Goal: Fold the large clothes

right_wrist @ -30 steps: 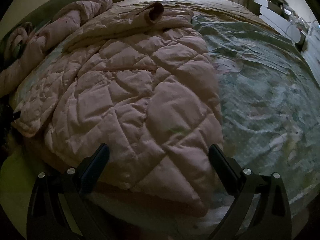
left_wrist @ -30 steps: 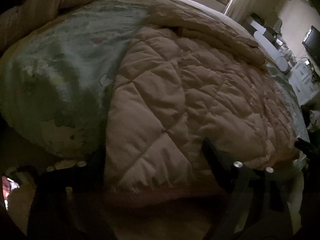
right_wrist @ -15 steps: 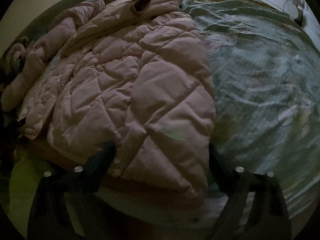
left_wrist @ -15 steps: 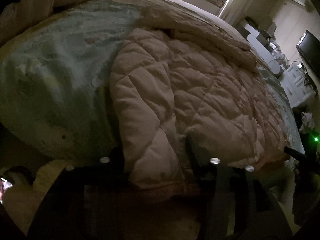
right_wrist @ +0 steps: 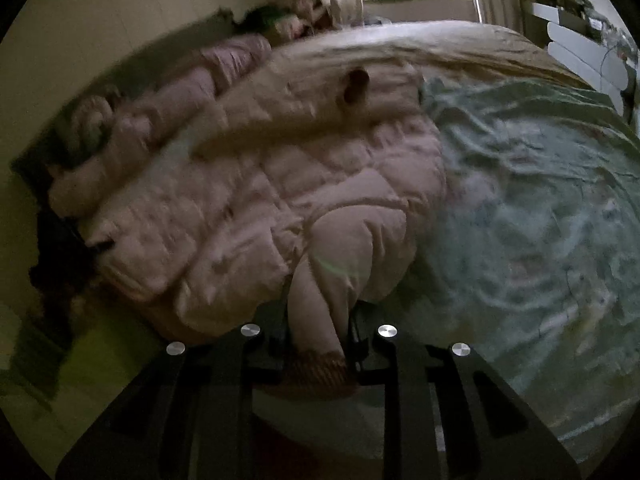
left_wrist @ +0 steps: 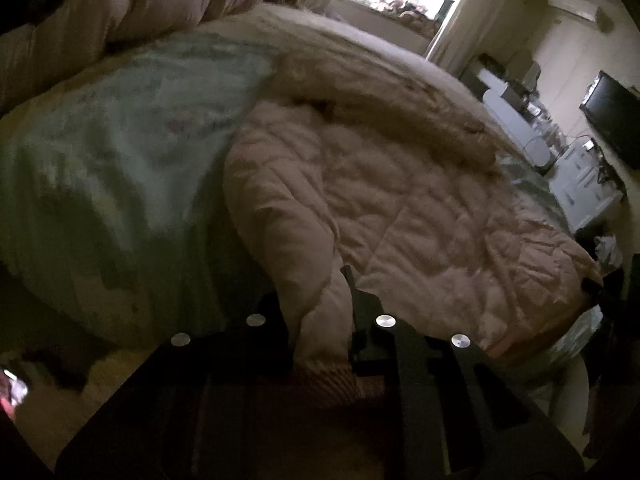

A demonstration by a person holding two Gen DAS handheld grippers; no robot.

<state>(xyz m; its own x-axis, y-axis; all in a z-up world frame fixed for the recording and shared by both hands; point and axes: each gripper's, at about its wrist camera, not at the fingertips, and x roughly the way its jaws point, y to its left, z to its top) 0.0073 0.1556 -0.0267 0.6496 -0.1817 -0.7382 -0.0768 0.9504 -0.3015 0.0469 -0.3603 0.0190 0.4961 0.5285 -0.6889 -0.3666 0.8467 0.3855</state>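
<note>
Claws (left_wrist: 318, 312) (right_wrist: 318, 320) closing, pinching jacket (left_wrist: 400, 208) hem.

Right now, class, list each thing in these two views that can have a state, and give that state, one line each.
Jacket: spread on the bed, hem pinched at both near corners.
Sleeve: folded across the jacket's far end, cuff opening facing the camera.
Left gripper: jaws closing on the hem.
Right gripper: jaws closing on the hem.
Sheet: wrinkled, on the bed.
Curtains: drawn apart.
</note>
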